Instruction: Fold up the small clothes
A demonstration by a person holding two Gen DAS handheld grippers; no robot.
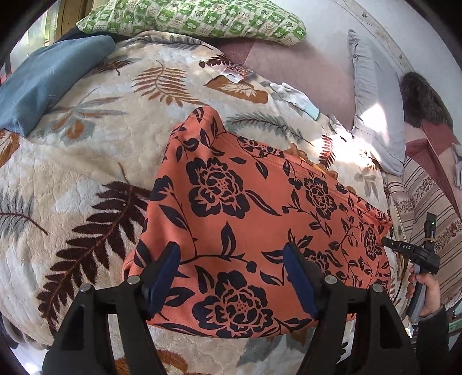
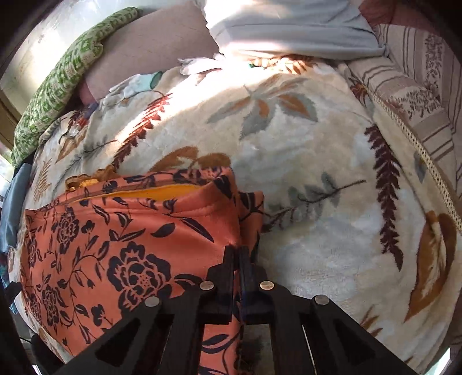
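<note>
An orange garment with black flowers (image 1: 245, 230) lies flat on a cream leaf-print blanket (image 1: 86, 178). My left gripper (image 1: 231, 256) is open, its blue-padded fingers (image 1: 163, 271) spread just above the garment's near left part. My right gripper (image 2: 238, 253) is shut on the garment's right edge (image 2: 231, 219); it also shows in the left wrist view (image 1: 387, 242) at the garment's right side. A yellow inner layer (image 2: 161, 191) shows at the garment's far hem.
A green patterned pillow (image 1: 202, 17) and a blue cloth (image 1: 43, 80) lie at the far left. A grey pillow (image 1: 375, 115), white gloves (image 1: 291, 96) and a striped bedcover (image 2: 418, 95) lie to the right.
</note>
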